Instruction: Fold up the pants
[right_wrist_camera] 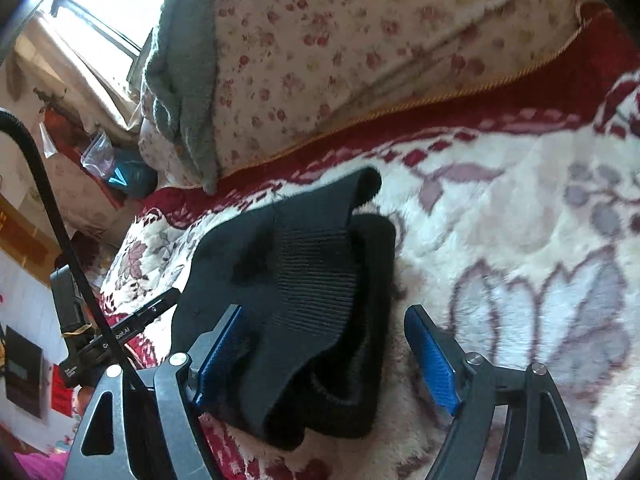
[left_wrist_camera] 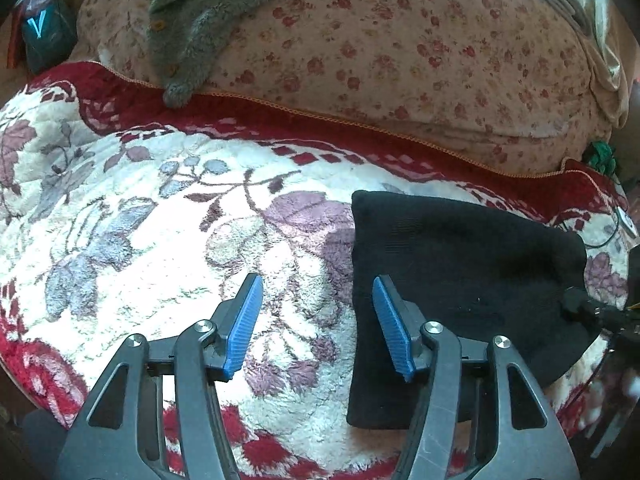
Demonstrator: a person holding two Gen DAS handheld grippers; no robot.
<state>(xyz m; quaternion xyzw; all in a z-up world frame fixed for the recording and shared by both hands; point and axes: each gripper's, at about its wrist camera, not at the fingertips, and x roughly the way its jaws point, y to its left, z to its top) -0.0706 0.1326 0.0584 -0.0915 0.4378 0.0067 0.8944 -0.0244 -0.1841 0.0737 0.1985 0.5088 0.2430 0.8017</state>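
Where it lies folded, the black pants (left_wrist_camera: 460,264) look compact and ribbed.

Your pants (left_wrist_camera: 460,264) lie folded on the blanket (left_wrist_camera: 160,220); the pillow (left_wrist_camera: 400,60) sits behind, a sweater (left_wrist_camera: 188,32) draped over it.

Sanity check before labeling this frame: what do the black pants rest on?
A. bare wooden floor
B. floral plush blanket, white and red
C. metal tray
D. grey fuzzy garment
B: the black pants lie folded on the floral plush blanket; the grey fuzzy garment lies apart, farther back on the flowered quilt.
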